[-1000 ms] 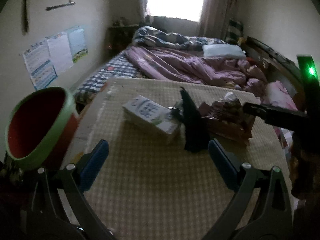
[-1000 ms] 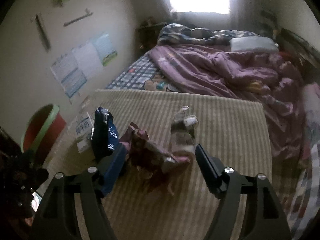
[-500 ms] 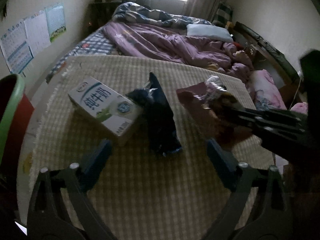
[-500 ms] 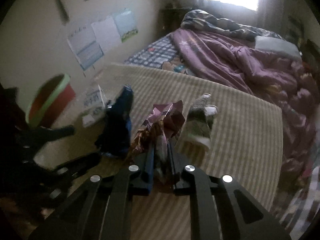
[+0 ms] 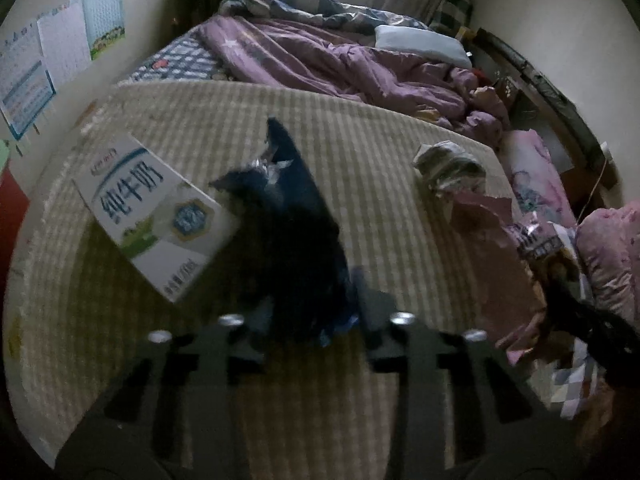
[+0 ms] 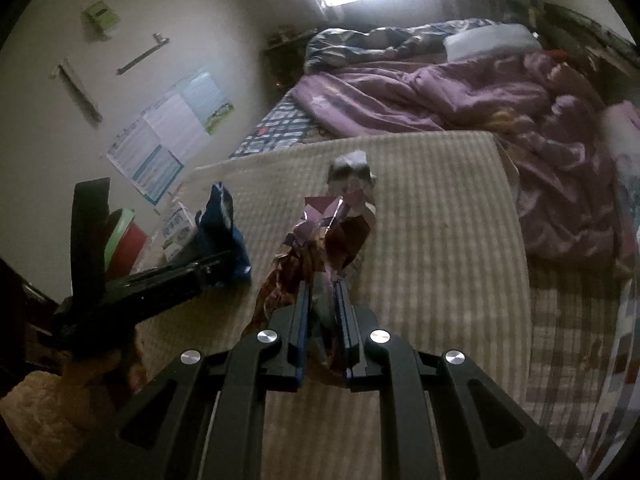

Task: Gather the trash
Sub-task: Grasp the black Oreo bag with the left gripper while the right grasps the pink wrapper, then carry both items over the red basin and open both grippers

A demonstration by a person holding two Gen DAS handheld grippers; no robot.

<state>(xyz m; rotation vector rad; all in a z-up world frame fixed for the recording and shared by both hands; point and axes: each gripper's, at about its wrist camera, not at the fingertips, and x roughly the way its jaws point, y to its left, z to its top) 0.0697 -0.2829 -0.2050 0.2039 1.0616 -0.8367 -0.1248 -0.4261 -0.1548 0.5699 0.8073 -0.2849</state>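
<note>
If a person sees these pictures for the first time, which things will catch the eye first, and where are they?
First the crumpled maroon snack wrapper, pinched in the right gripper above the beige mat. Next the dark blue bag, which the left gripper closes around, with the white milk carton lying just to its left. Behind the mat a rumpled purple quilt covers the bed.

milk carton (image 5: 154, 216) left of bag (image 5: 296, 240), on mat (image 5: 384, 184)

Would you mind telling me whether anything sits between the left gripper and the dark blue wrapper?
Nothing visible does: the left gripper has the dark blue wrapper between its fingers already. The milk carton lies beside it.
</note>
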